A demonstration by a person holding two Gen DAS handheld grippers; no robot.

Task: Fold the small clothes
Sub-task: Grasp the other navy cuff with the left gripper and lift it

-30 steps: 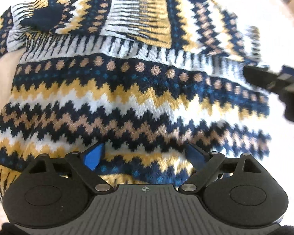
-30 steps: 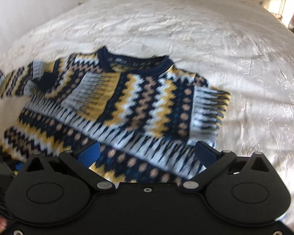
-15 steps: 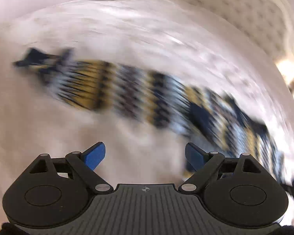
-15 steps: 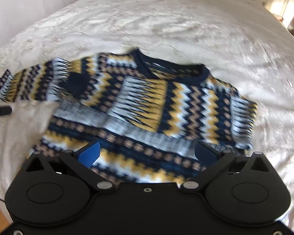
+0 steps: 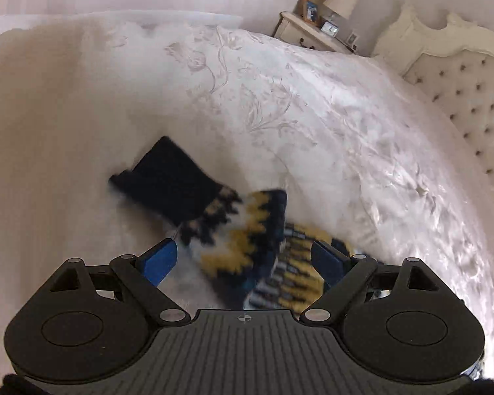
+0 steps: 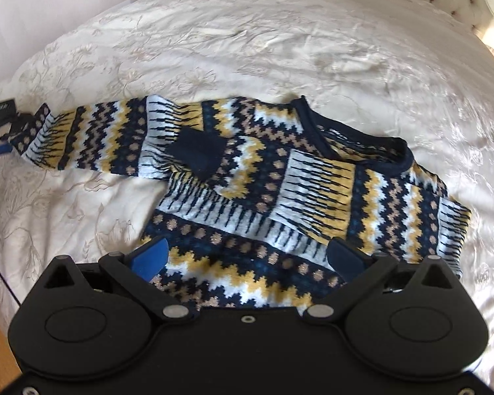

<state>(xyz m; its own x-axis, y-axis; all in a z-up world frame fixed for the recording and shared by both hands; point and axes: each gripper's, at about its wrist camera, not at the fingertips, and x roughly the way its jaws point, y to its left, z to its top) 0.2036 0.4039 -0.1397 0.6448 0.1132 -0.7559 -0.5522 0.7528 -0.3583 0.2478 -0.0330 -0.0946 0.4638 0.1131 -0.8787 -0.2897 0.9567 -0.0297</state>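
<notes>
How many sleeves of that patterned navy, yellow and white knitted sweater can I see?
2. One long sleeve stretches out to the left across the cream bedspread; the other is folded over the sweater's chest, its dark cuff near the middle.

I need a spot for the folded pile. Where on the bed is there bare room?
The bedspread is bare from the sweater's collar up to the headboard, and also below the outstretched sleeve. It is crowded around that sleeve's cuff, where the left gripper hovers.

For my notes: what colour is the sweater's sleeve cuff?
Plain dark navy cuff; the left wrist view shows it best.
</notes>
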